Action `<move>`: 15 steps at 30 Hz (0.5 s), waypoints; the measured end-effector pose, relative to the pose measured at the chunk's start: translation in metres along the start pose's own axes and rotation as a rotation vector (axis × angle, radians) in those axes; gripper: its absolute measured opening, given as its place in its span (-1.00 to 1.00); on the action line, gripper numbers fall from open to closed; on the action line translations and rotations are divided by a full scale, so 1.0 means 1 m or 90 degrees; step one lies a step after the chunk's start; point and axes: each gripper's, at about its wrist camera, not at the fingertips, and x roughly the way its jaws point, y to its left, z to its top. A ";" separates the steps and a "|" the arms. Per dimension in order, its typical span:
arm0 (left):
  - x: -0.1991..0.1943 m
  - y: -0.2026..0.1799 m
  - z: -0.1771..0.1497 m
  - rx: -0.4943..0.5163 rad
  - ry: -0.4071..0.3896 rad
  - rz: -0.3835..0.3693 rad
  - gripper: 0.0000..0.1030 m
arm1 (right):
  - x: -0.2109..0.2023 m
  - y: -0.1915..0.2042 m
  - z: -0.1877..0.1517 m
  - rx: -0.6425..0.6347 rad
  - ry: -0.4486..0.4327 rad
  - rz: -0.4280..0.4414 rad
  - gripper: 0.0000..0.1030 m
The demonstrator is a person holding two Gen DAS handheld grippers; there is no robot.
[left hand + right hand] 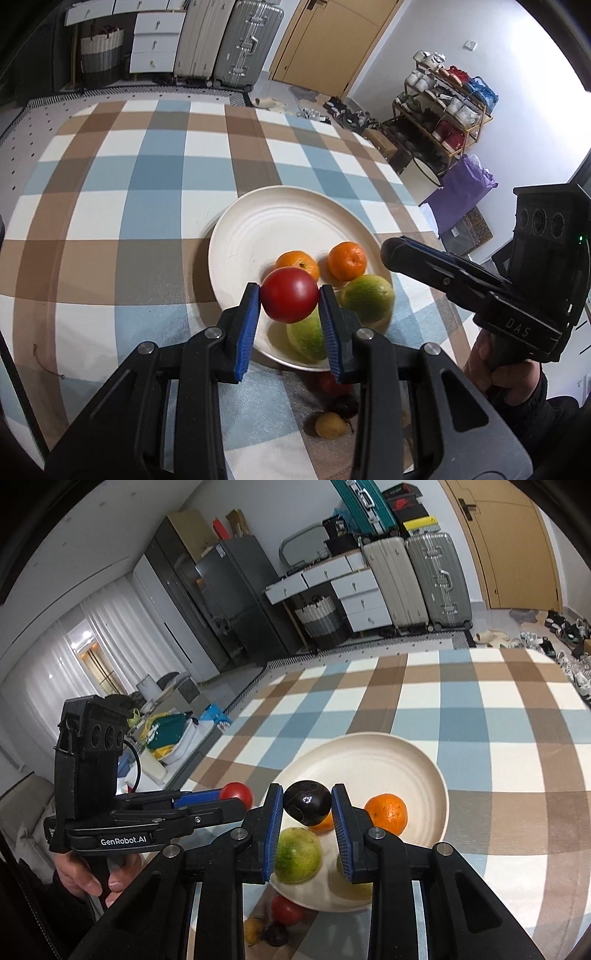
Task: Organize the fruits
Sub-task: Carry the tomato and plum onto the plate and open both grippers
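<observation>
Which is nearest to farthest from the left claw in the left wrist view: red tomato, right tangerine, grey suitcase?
1. Red tomato: clamped between the pads of the left claw, above the plate's near edge.
2. Right tangerine: on the plate, beyond and to the right.
3. Grey suitcase: against the far wall, past the table.

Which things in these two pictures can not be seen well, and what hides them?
- Second green fruit: right view, mostly behind the right finger.
- Left tangerine: right view, covered by the dark fruit.
- Red fruit on the cloth: left view, blurred and behind the left gripper.
- Right gripper in the left view: its fruit is hidden.
</observation>
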 end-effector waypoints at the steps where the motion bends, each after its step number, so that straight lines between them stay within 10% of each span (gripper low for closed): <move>1: 0.004 0.001 0.000 0.000 0.003 0.000 -0.43 | 0.004 -0.002 0.000 0.002 0.005 0.000 -0.47; 15: 0.035 0.012 0.002 -0.010 0.030 -0.014 -0.42 | 0.036 -0.011 -0.005 -0.002 0.049 -0.022 -0.46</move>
